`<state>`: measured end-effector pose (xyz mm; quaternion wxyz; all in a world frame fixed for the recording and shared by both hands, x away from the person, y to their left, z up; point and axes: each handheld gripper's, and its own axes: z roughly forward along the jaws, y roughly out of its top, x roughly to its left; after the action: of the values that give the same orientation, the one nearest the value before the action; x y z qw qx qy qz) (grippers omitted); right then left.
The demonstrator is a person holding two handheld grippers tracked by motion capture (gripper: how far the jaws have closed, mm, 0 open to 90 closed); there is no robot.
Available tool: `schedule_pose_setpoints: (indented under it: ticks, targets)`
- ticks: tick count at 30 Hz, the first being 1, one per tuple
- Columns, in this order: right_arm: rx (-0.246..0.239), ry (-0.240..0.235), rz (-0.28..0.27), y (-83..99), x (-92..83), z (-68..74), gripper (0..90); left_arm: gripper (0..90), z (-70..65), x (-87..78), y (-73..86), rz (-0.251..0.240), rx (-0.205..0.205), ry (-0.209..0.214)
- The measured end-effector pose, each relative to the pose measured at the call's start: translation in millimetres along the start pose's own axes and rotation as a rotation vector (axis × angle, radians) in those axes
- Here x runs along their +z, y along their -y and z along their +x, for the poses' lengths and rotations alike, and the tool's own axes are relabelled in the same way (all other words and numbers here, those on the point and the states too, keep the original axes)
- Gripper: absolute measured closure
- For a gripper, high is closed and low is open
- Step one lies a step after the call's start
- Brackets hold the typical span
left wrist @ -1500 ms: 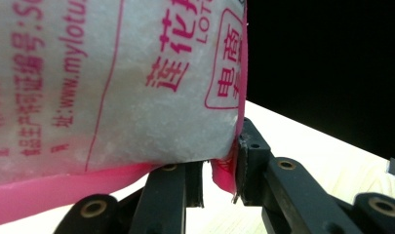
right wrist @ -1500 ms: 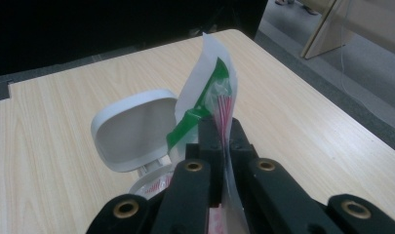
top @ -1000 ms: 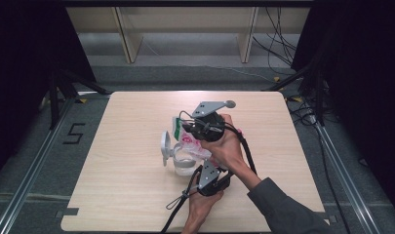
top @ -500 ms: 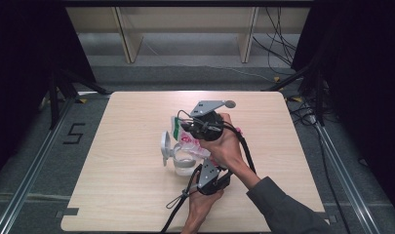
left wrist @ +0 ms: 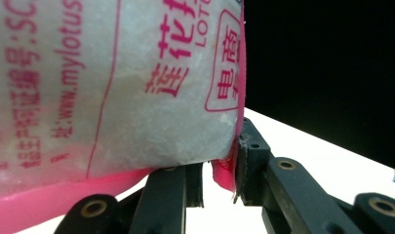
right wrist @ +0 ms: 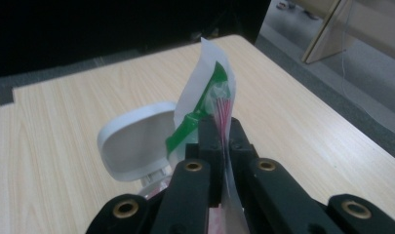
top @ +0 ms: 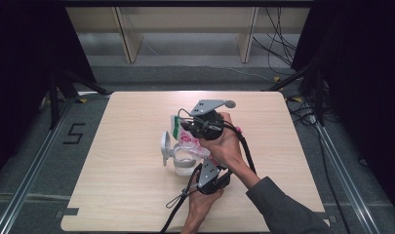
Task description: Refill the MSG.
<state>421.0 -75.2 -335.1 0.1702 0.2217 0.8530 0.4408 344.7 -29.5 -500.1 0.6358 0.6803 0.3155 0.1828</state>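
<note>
A white plastic bag with pink print, a pink bottom edge and a green top strip hangs just above a clear jar, whose white lid is flipped open to the left. My right gripper is shut on the bag's top edge, with the jaws pinched flat on the film. From below, my left gripper holds the bag's pink bottom corner between its jaws. The bag's white body is close in front of that camera. The open lid also lies behind the right jaws.
The jar stands near the middle of a light wooden table. Cables trail from both grippers toward the table's near edge. Wooden shelf legs and dark curtains stand beyond the far edge.
</note>
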Motion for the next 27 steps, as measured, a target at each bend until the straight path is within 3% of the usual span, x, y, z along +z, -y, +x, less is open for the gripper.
schedule_pose_setpoints:
  ticks: [2,6,9,11,15,19,20,27]
  targets:
    - [-0.017,0.004,0.012,0.3,3.3,0.8,89.7,75.8,-0.8,0.1,0.9,0.001,0.002,-0.007]
    - [0.009,0.0,0.009,-0.1,2.0,1.4,89.7,75.8,-0.4,-0.2,0.3,-0.004,-0.001,-0.003]
    - [-0.017,0.0,0.012,0.3,4.5,1.4,89.7,75.8,-0.8,-0.2,0.5,0.001,0.004,-0.002]
    - [-0.001,-0.002,0.012,0.0,2.6,0.8,89.7,75.8,-0.5,-0.5,0.0,0.0,0.003,-0.003]
    - [-0.016,-0.001,0.014,0.3,4.2,1.7,89.6,75.8,-0.8,-0.3,0.3,0.001,0.004,-0.004]
    - [-0.004,-0.003,-0.003,1.1,1.8,-1.6,89.6,75.8,-0.9,-0.5,0.2,0.008,0.011,-0.002]
    - [0.018,0.005,-0.005,1.8,1.9,0.1,89.7,75.8,-1.4,-0.2,0.5,0.008,0.01,-0.001]
    - [0.011,0.003,-0.012,3.9,-0.2,-3.1,89.6,75.8,-2.1,0.7,0.4,0.01,0.013,0.009]
